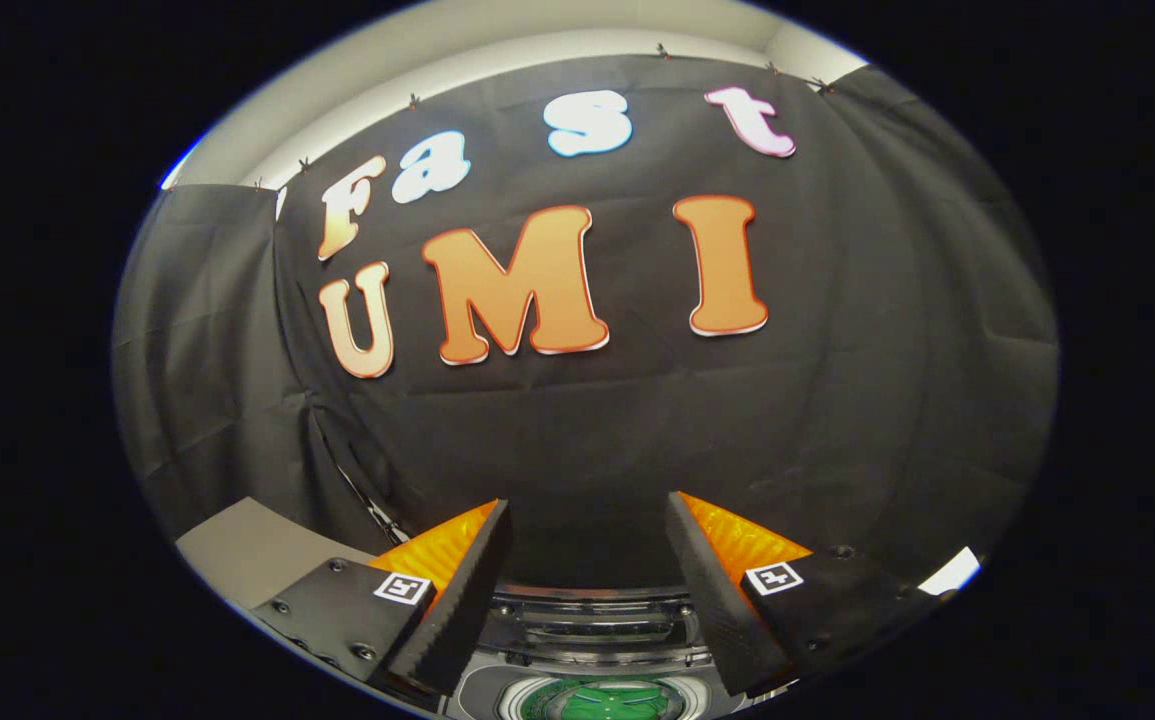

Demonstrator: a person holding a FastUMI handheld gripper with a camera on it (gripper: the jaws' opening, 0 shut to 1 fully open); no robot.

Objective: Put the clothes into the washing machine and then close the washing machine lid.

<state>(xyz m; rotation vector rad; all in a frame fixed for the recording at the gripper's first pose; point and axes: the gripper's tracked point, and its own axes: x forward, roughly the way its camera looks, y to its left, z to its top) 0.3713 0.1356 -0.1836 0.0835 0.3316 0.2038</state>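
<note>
Evidently the gripper (587, 520) hangs released, empty, above what may be the washing machine (602, 640); nothing grasped, so the clothes could be missed

Pale tabletop (247, 545) beside tongs (587, 510), tongs spread, gripping nothing.

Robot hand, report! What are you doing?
Gripper open, nothing between its fingers. Facing black cloth wall. Grey machine top with round green-filled opening sits just below the fingers. Nothing blocking.
</note>
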